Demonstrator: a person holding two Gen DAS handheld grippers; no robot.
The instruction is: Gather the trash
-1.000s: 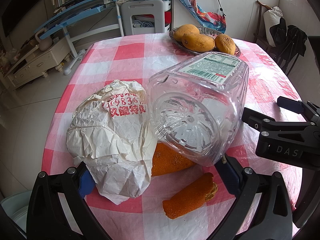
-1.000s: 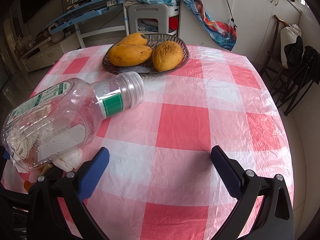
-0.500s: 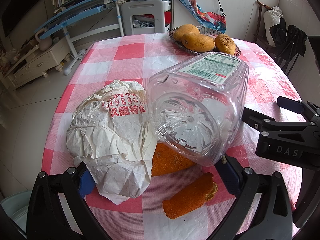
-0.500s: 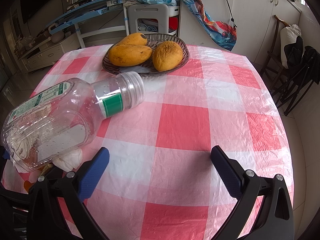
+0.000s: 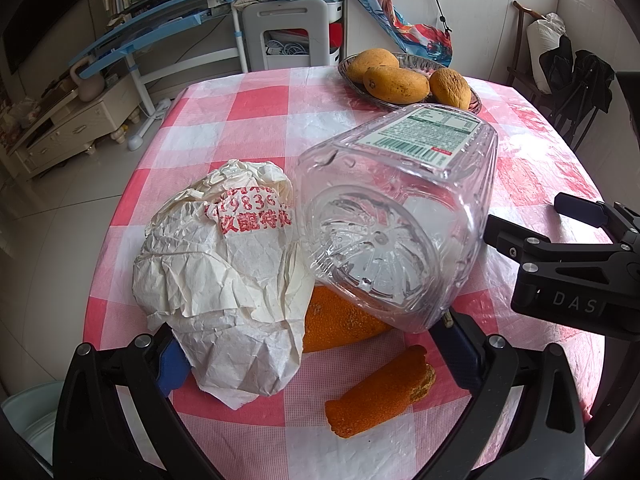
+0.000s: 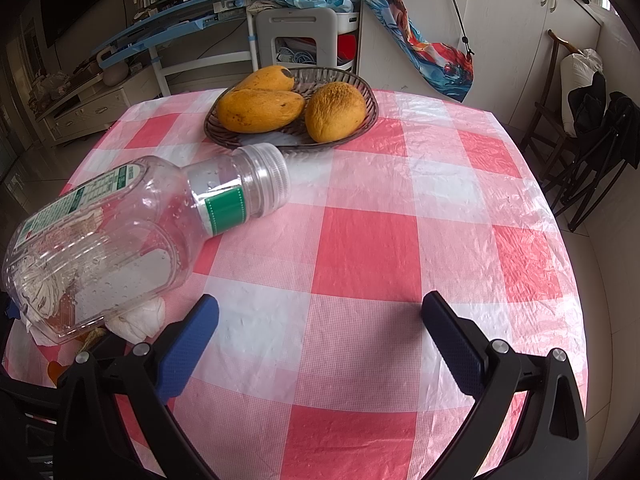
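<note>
The large orange peel (image 5: 340, 326) lies mostly hidden under bottle (image 5: 396, 232) and wrapper (image 5: 224, 276).

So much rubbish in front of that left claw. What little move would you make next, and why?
Probably ease the open left gripper forward and close on the crumpled white paper wrapper. It already sits between the blue pads, nearest them, and lies over the large orange peel piece beside the clear plastic bottle.

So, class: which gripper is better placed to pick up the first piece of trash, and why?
Left. The left gripper is open right at the crumpled wrapper, peel and bottle; the right gripper faces only bare tablecloth.
</note>
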